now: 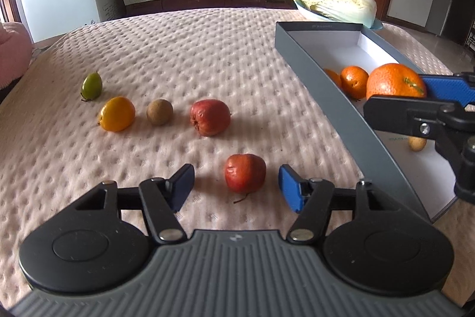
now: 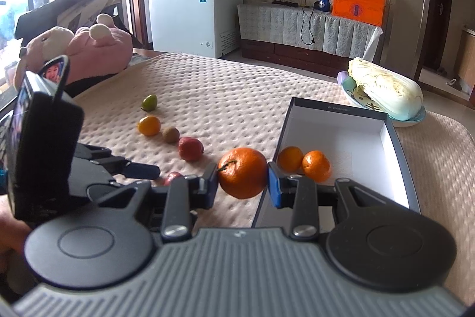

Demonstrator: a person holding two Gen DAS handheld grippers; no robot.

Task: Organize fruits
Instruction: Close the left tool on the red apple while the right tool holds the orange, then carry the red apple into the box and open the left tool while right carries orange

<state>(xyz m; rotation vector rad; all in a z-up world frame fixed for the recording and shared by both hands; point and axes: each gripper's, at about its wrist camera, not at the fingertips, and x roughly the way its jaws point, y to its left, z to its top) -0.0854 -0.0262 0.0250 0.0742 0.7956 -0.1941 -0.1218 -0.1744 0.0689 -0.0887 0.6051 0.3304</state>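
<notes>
Orange fruit: two in the box (image 2: 397,144), a third pinched by the right claw (image 2: 242,187); left claw (image 1: 236,187) spread around an apple (image 1: 245,173), four fruits wait.

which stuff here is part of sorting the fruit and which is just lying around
Part of the job:
- grey cardboard box with white inside, two small oranges in it
- large orange in the right tool
- small red apple between the left tool's open jaws
- second red apple, brown round fruit, yellow fruit, green fruit

Lying about:
- pale napa cabbage on a plate
- pink plush toy
</notes>
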